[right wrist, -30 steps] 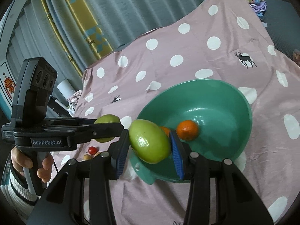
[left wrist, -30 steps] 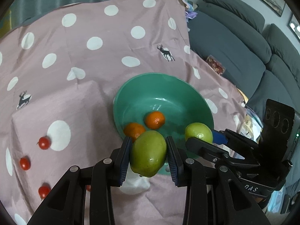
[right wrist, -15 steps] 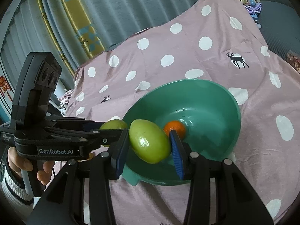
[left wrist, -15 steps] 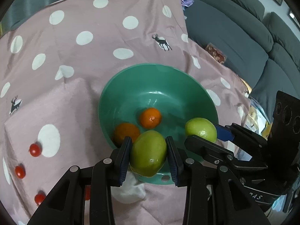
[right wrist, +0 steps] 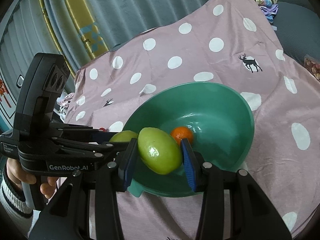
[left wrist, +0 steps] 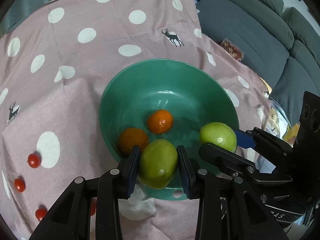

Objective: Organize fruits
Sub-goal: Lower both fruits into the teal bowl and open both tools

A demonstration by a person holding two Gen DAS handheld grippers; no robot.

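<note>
- The left gripper [left wrist: 158, 165] is squeezing a green fruit [left wrist: 158, 164] between its two blue pads, so its fingers are sitting close together around it.
- That green fruit is hanging over the near edge of the green bowl [left wrist: 200, 80].
- The right gripper [right wrist: 160, 156] is squeezing a second green fruit [right wrist: 160, 153] in the same way, with a blue pad pressing on each side.
- This second fruit is tilting and hanging over the near rim of the bowl, on its right part in the left camera's picture.
- In the left camera's picture the right gripper is reaching in from the right side with its fruit [left wrist: 218, 137] at the tip.
- In the right camera's picture the left gripper is reaching in from the left side, and only a bit of its fruit [right wrist: 124, 136] is peeking out.
- Two oranges are lying in the bottom of the bowl: one orange [left wrist: 160, 121] near the middle and another orange [left wrist: 133, 141] just behind the left gripper's pad.
- The bowl is sitting on a pink cloth [left wrist: 90, 16] with white dots and little deer on it.
- Small red tomatoes [left wrist: 33, 160] are lying on the cloth, well apart from the bowl on its left.
- A hand [right wrist: 24, 177] in a striped sleeve is holding the left gripper's handle.
- A grey sofa [left wrist: 250, 30] is standing behind the cloth.
</note>
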